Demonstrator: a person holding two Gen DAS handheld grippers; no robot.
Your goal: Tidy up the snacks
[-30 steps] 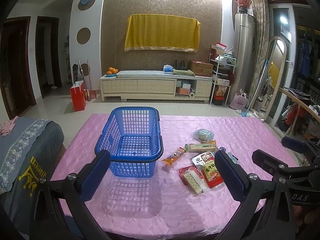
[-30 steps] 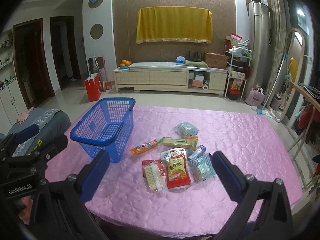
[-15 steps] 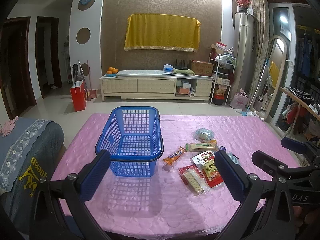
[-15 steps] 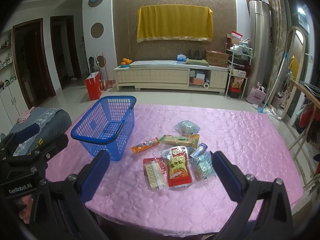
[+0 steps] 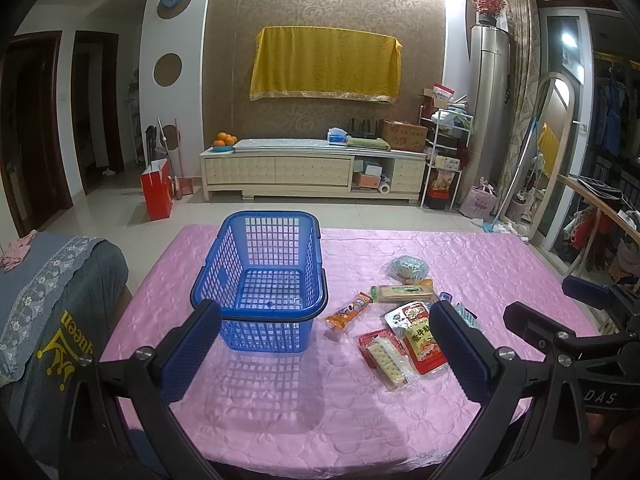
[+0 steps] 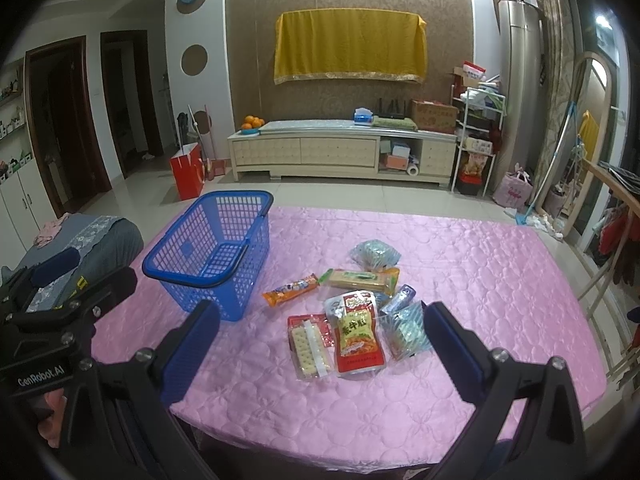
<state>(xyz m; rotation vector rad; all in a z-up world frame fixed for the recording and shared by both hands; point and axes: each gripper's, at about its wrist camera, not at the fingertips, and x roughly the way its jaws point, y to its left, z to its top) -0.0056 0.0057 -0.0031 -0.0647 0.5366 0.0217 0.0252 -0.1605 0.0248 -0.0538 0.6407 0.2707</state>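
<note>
An empty blue basket (image 5: 260, 276) (image 6: 212, 252) stands on the left of the pink table (image 5: 280, 400) (image 6: 480, 264). Right of it lie several snack packs: an orange bar (image 6: 290, 289), a cracker pack (image 6: 310, 346), a red bag (image 6: 357, 334), a long green-and-orange pack (image 6: 362, 279), a bluish bag (image 6: 375, 254) and a clear bluish pouch (image 6: 406, 330). My left gripper (image 5: 326, 352) is open above the table's near edge. My right gripper (image 6: 320, 350) is open above the snacks' near side. Both are empty.
A grey cushioned seat (image 5: 48, 288) stands at the table's left. A wooden chair (image 6: 604, 280) stands at the right edge. Beyond the table are tiled floor, a low cream cabinet (image 5: 312, 172), a red bag (image 5: 157, 194) and shelves.
Both grippers have drawn back and up slightly; the basket and snacks look a little smaller and farther. Nothing on the table has moved.
</note>
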